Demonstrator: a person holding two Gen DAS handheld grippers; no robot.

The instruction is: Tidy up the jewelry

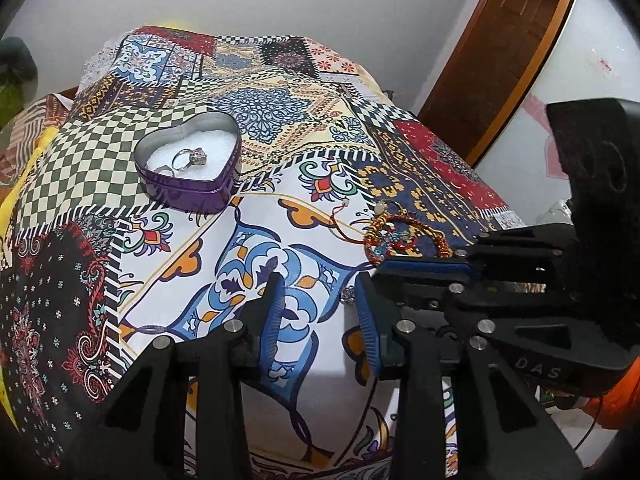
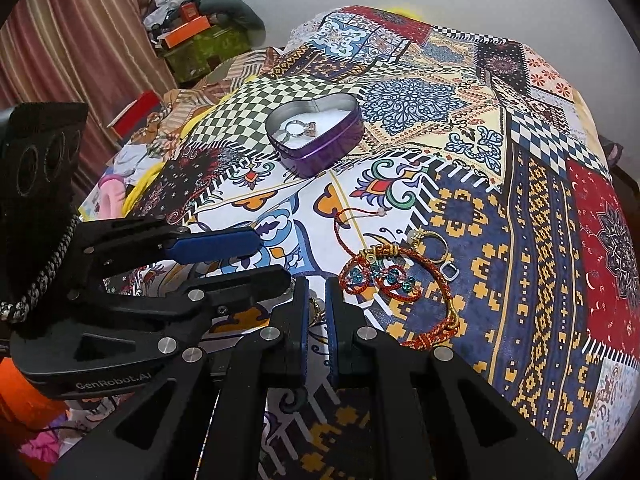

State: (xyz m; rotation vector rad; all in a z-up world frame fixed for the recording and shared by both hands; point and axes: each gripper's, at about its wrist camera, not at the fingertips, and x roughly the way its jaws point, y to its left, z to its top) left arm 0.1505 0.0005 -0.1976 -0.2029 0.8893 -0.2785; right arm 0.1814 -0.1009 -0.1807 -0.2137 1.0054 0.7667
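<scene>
A purple heart-shaped tin [image 1: 188, 190] [image 2: 320, 152] with white lining holds a silver ring [image 1: 188, 158] [image 2: 298, 127]. Red and gold braided bracelets [image 1: 404, 236] [image 2: 396, 280] lie in a pile on the patterned cloth, with a gold ring [image 2: 434, 246] and a small silver clasp [image 2: 451, 271] beside them. My left gripper [image 1: 320, 308] is open and empty over the cloth, left of the pile. My right gripper [image 2: 317, 304] is nearly shut on a small gold piece of jewelry [image 2: 317, 310] just left of the bracelets; a small silver piece [image 1: 348, 294] shows by it.
The patchwork cloth [image 1: 280, 120] covers a raised surface that falls away at the edges. A wooden door [image 1: 508, 40] stands at the right. Boxes and clutter [image 2: 192, 36] sit beyond the far left edge, by a striped curtain [image 2: 80, 40].
</scene>
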